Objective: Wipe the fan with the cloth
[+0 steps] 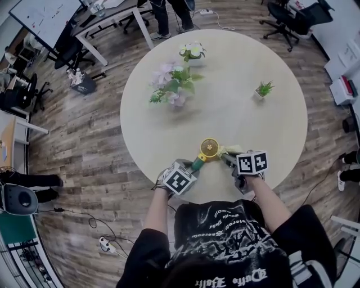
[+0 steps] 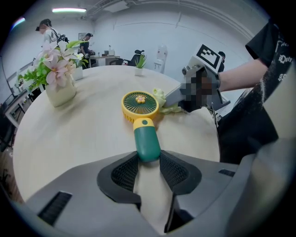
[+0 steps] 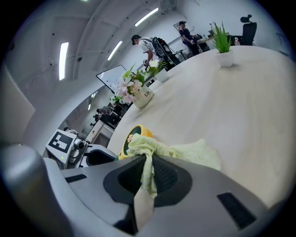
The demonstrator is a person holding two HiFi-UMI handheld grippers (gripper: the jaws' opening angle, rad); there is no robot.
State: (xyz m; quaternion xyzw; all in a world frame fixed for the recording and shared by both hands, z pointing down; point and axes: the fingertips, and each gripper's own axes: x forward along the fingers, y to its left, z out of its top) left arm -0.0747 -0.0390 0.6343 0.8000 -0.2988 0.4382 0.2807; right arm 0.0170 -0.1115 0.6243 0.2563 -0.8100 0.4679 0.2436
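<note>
The left claw point(image 2: 149, 163) is clenched on the handle of the fan point(image 2: 140, 107), the right claw point(image 3: 148, 172) on the cloth point(image 3: 189, 152); wiping is judged barely begun.

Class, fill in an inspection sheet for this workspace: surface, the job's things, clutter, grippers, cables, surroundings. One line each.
Surface: round pale table; no spills seen.
Job's things: fan by the table's near edge; cloth bunched against its yellow head.
Clutter: vase of flowers, small flower pot and potted plant, all apart from the fan.
Grippers: left gripper shut on the fan's green handle; right gripper shut on the cloth.
Cables: nothing seen on the table; cables lie on the wood floor.
Surroundings: chairs, whiteboard, people in the background.
</note>
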